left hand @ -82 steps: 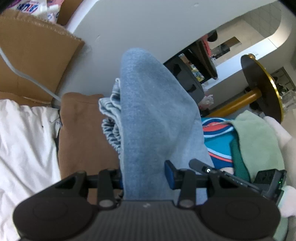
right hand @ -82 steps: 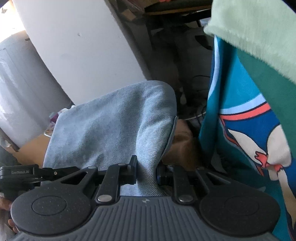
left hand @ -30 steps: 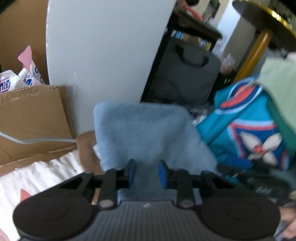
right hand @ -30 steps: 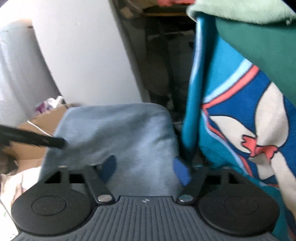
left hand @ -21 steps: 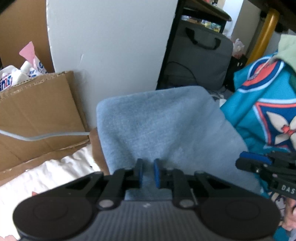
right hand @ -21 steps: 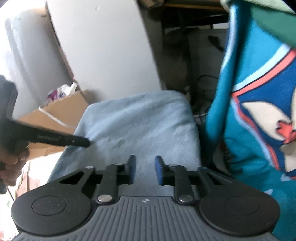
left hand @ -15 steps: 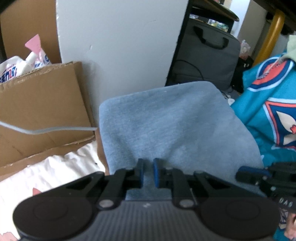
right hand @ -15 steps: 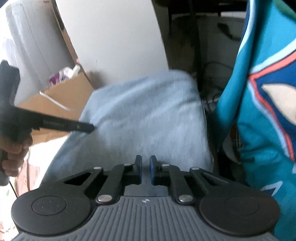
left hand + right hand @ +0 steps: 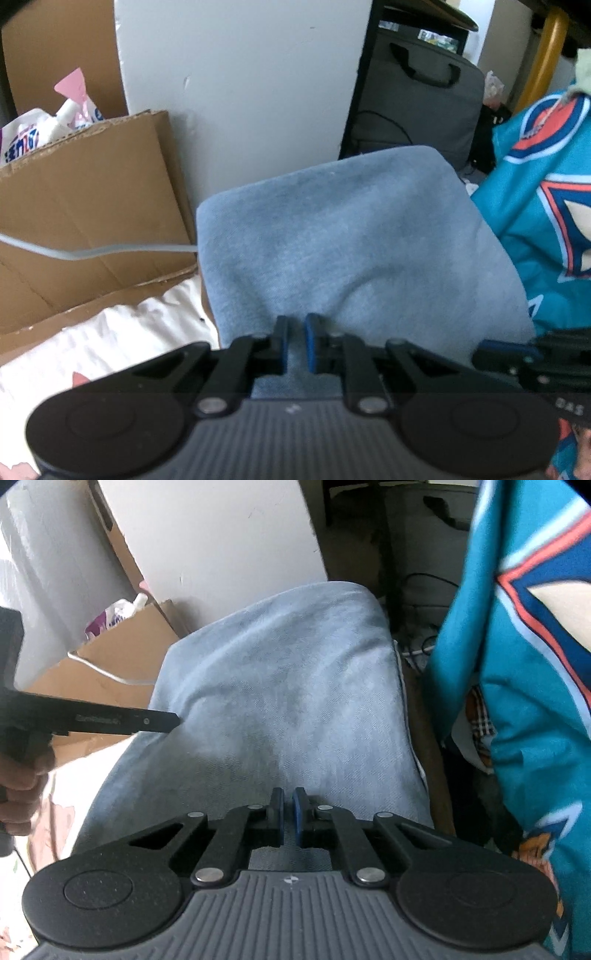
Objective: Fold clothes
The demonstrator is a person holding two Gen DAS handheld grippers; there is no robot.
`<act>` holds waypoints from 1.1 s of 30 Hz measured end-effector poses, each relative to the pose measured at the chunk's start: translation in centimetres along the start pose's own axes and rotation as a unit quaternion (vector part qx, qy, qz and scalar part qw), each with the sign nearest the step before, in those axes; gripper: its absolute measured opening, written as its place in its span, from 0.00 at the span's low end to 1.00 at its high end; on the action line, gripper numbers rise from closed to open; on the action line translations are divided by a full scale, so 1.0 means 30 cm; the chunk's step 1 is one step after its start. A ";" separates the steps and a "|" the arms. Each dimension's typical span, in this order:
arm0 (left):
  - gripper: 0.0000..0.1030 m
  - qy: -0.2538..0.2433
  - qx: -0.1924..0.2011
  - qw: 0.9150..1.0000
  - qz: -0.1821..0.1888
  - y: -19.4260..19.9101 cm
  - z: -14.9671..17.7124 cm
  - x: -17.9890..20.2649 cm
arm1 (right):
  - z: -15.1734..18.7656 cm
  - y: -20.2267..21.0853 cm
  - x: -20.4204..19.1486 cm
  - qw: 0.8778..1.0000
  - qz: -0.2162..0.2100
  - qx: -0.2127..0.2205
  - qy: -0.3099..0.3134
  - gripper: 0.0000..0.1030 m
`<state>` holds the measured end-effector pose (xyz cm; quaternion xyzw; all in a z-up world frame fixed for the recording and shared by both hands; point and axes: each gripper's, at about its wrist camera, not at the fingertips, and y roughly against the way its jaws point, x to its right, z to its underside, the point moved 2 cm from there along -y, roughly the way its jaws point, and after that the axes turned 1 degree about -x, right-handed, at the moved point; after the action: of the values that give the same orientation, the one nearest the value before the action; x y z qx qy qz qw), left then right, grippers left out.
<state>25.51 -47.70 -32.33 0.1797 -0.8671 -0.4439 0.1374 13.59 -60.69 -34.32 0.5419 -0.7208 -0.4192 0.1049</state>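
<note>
Both grippers dropped, pinching folded denim (image 9: 343,236); long axis runs away.

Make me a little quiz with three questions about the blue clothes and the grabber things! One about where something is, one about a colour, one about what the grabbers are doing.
1. Where is the cardboard box, seen from the left wrist camera?
A. Left of the blue denim garment
B. On top of it
C. Right of it

2. What is the main colour of the patterned garment beside the denim?
A. Yellow
B. Teal
C. Black

3. What is the left gripper doing?
A. Standing wide open
B. Pinching a fold of denim
C. Holding the grey cable

Answers:
1 A, the box sits at the picture's left, the denim in the middle.
2 B, it is teal with orange, white and dark blue shapes.
3 B, its blue pads are nearly together with denim between them; the right gripper does the same.
</note>
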 end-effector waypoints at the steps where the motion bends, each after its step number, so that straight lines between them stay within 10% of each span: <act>1: 0.12 0.001 0.000 1.000 0.001 -0.001 -0.001 -0.001 | 0.017 0.016 0.004 1.000 -0.003 0.003 -0.005 0.11; 15: 0.11 -0.012 -0.009 1.000 -0.009 -0.008 -0.011 0.000 | 0.202 0.188 -0.002 0.999 0.018 0.018 -0.027 0.11; 19: 0.11 -0.110 -0.029 0.992 -0.052 0.029 -0.015 0.082 | 0.190 0.233 0.003 0.998 0.005 0.034 -0.049 0.23; 33: 0.11 -0.158 -0.069 0.984 0.044 0.165 0.168 0.149 | 0.127 0.121 -0.134 0.998 -0.049 0.020 -0.027 0.31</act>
<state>18.56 -43.32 -30.77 0.0590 -0.8523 -0.5188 0.0305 10.34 -55.10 -32.89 0.5668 -0.7045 -0.4236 0.0542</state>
